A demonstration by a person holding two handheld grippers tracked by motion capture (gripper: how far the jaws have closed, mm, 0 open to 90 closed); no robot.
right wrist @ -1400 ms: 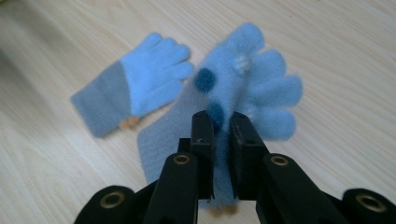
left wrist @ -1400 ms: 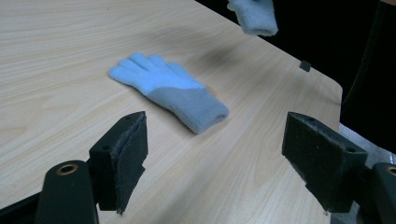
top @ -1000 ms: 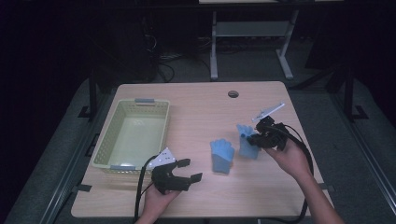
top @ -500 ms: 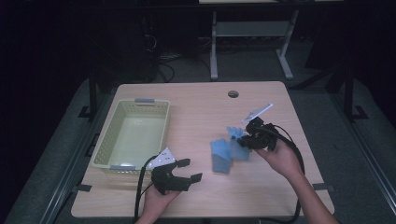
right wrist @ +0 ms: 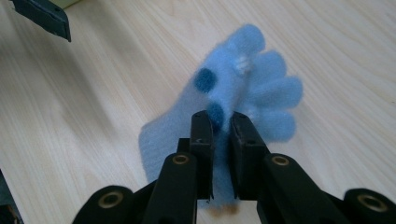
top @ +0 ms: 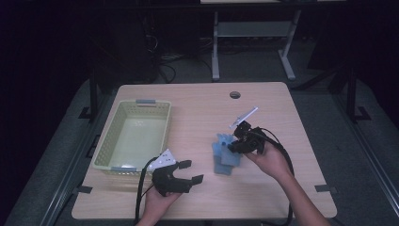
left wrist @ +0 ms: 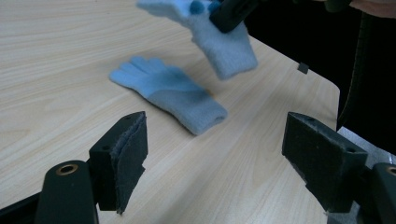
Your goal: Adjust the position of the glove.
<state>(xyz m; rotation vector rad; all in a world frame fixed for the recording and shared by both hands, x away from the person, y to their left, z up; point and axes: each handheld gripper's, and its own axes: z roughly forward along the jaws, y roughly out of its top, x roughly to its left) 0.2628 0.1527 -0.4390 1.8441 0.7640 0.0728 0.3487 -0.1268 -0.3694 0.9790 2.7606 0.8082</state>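
- Your right gripper has its jaws pinched on a light blue glove, hanging off the tabletop just above the second glove, which lies flat to the basket's right.
- Your left gripper rests near the basket's front corner, jaws spread, nothing between them.
- Carry the held glove level towards the basket and clear its rim before letting go; don't snag the lying glove.
- Compared with a second ago, the right gripper and its glove have shifted towards the basket and slightly lower; the left has not moved.
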